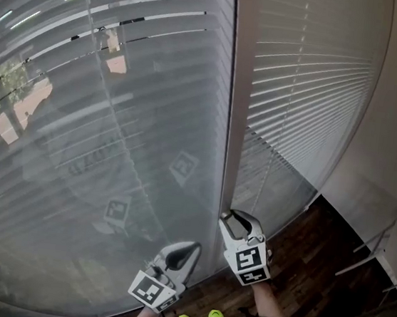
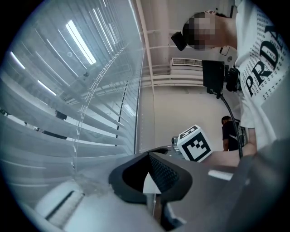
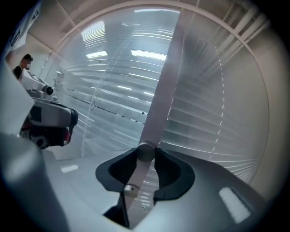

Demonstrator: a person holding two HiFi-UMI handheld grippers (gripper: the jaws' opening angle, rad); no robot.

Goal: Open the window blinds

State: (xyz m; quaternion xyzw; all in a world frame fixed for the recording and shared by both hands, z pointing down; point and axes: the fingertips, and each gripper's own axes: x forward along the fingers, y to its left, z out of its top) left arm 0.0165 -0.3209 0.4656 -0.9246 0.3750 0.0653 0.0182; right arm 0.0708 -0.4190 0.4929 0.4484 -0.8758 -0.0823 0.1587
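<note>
Blinds point(image 1: 100, 142) lowered over window | wand point(image 3: 158, 104) clamped in right claw point(image 3: 146, 155) | left claw point(image 2: 152, 172) left of wand, tips together | dark wood floor point(image 1: 313, 276) below wand

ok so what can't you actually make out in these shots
- Upper end of the grey cylindrical wand held by the right gripper: right gripper view, it merges with the pale window frame.
- Outside behind the white slatted blinds: head view, slats and reflections veil it.
- Anything thin between the closed pads of the left gripper: left gripper view, pads cover it.
</note>
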